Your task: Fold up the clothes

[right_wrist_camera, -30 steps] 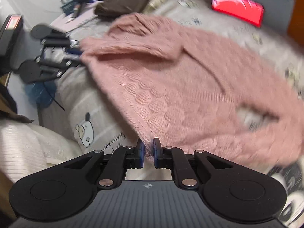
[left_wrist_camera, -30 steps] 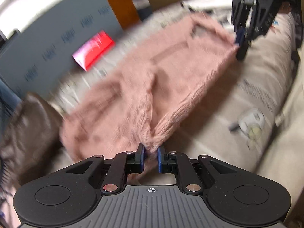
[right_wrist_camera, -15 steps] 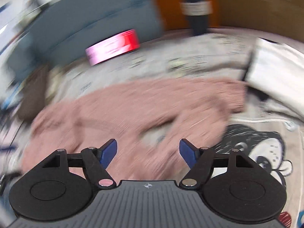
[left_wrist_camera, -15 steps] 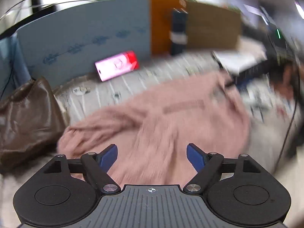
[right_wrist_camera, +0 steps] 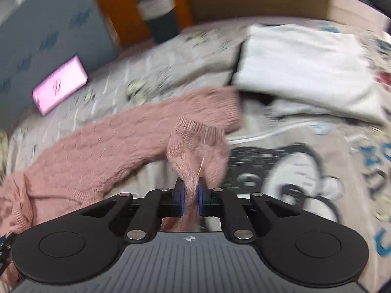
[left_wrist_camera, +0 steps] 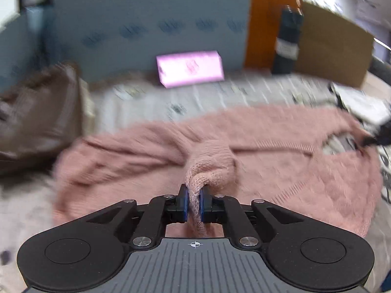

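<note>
pinching bunched folds of fuzzy pink knit sweater (left_wrist_camera: 281, 171), lying spread on printed bedsheet (right_wrist_camera: 305, 171), with left gripper (left_wrist_camera: 193, 204) and right gripper (right_wrist_camera: 190, 199) both nearly closed; handling as soft, light, stretchy; gripping ribbed edges.

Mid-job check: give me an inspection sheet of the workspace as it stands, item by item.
Surface: bed sheet with cartoon print.
Job's things: pink sweater spread flat, knit bunched at both grippers.
Clutter: brown bag; folded white garment; pink-lit phone; dark bottle.
Grippers: left gripper and right gripper each shut on sweater fabric.
Cables: white cord beside the white garment.
Surroundings: blue-grey panel, orange panel, cardboard.
</note>
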### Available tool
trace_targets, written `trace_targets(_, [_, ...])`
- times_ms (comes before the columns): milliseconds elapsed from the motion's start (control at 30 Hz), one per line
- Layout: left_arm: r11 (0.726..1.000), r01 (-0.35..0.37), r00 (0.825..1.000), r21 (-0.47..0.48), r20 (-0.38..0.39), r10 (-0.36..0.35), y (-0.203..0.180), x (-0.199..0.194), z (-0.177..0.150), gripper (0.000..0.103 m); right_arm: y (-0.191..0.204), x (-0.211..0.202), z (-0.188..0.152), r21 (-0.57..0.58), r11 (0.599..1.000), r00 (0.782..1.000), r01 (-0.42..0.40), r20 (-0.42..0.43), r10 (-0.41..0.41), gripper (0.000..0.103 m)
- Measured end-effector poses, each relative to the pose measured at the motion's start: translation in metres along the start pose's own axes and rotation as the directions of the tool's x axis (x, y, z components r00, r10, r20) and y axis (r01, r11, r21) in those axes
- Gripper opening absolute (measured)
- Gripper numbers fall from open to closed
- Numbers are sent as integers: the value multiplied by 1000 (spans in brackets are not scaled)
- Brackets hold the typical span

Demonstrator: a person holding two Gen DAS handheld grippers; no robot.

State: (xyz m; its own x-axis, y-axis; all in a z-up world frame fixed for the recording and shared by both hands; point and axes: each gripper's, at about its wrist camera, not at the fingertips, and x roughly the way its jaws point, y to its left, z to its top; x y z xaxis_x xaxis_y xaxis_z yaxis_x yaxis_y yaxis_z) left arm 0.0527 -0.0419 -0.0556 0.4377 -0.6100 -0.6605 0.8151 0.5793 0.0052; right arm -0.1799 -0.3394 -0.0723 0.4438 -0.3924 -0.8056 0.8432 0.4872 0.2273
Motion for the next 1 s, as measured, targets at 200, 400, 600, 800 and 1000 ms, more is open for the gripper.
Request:
trace_targets(200, [922,-304,939,-241,87,333,42,-65,-13,8,-39,-29,-27,35,997,997,75,-9,-75,10])
trace_targets(400, [714,-580,809,-392,-176,561,70,-89,-60,17,-59,-26,-24,116,982,988,148,15,-151,31])
trace_targets(600, [565,-727,682,-391,-316,659,69,-94,-72,72,-45,-25,16,50,990,977,130,163,-137,63])
trace_targets(800, [661,-602,755,-448,-51,654,57,-99,-27,79,-31,9,44,95,995,994,2,107,-13,64])
trace_targets(1000, [889,-109,991,-444,26,135,25,-26,20,79,-33,50,59,187,982,1000,11,2,-11,65])
